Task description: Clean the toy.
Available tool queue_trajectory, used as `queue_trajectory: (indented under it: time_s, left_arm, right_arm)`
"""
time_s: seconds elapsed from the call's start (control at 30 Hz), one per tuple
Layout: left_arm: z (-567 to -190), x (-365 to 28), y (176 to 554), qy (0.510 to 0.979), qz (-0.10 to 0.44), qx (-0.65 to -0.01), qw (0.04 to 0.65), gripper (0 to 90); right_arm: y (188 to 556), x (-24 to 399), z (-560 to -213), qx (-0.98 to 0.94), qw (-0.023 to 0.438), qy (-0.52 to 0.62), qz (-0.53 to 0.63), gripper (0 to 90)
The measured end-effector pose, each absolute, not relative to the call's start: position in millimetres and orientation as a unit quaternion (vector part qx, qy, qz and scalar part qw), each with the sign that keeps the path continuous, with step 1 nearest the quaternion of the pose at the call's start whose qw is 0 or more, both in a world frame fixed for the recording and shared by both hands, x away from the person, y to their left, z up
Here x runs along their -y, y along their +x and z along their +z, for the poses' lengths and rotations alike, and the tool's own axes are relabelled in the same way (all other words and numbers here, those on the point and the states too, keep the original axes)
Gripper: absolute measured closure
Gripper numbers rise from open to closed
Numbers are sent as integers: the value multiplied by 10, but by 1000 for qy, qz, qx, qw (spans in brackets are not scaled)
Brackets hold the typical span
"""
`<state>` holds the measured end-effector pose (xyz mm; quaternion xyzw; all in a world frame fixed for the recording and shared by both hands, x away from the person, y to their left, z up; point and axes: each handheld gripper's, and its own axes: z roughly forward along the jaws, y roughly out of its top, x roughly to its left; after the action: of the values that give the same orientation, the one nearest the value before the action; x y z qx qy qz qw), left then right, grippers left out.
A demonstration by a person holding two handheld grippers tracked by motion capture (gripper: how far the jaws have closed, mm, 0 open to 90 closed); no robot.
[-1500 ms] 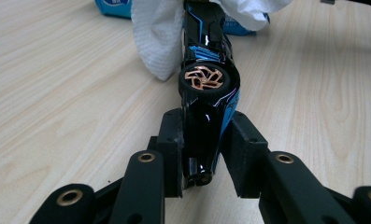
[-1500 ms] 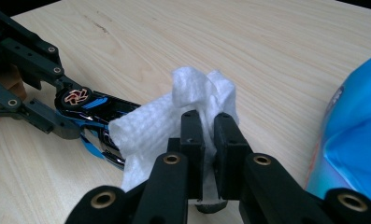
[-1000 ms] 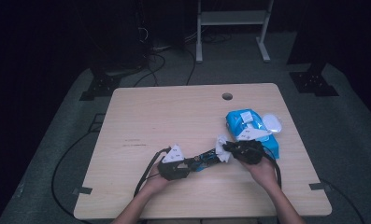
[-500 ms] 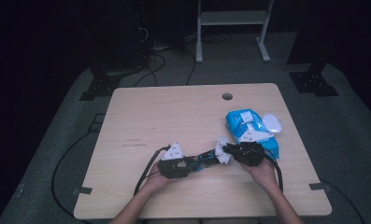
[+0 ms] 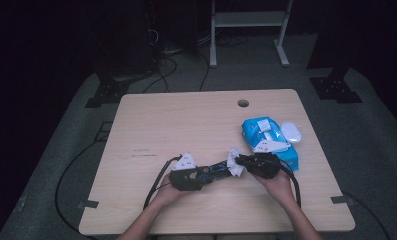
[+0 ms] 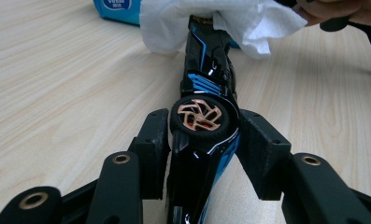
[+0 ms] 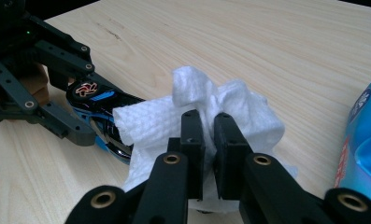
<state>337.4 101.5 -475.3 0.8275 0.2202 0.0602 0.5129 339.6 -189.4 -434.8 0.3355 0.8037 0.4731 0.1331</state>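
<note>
**Toy car braced at one end, wiped at the other**

The black-and-blue toy car [image 6: 206, 93] lies on its side along the desk [image 5: 186, 125], near the person's edge, stretched between the two hands. That placing looks deliberate: one end is kept steady so the other can be rubbed.

The left tongs [image 6: 204, 140] stand around the car at its copper-spoked wheel [image 6: 201, 117]. Their jaws have just been opening, and in the left gripper view a thin gap shows between each pad and the car's body, so the grip reads as released, a loose cradle and not a clamp (perhaps to take a fresh hold, though that is only a guess).

The right tongs [image 7: 210, 135] are clenched on a crumpled white wipe [image 7: 197, 121], which is draped over the car's far end. Pinching the wipe in a bunch gives a firm pad to press on the bodywork.

Just beyond the right hand [image 5: 278, 182] lies the blue wipe packet [image 5: 258, 127], its lid [image 5: 291, 132] flipped open beside it, kept within reach for a fresh sheet.
</note>
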Motion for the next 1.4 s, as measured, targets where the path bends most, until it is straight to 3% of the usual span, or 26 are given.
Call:
queue_trajectory:
  time_s: [0.57, 0.83, 1.13, 1.33, 1.4]
  left_arm:
    - [-4678, -1037, 3383, 805, 22, -236, 544, 456]
    - [-4666, -1047, 3382, 801, 13, -248, 544, 520]
    - [-4669, -1083, 3402, 789, -4, -264, 555, 512]
    - [-4706, -1041, 3393, 799, -9, -272, 537, 349]
    - [-4723, -1013, 3371, 805, -4, -267, 529, 338]
  right_arm:
    - [3338, 1927, -4315, -818, 121, 317, 465, 829]
    - [3252, 1958, -4331, -817, 124, 308, 471, 829]
    - [3200, 1976, -4331, -821, 121, 296, 472, 830]
    - [3111, 2000, -4336, -825, 116, 285, 474, 829]
    - [3089, 2007, -4341, -826, 116, 283, 474, 829]
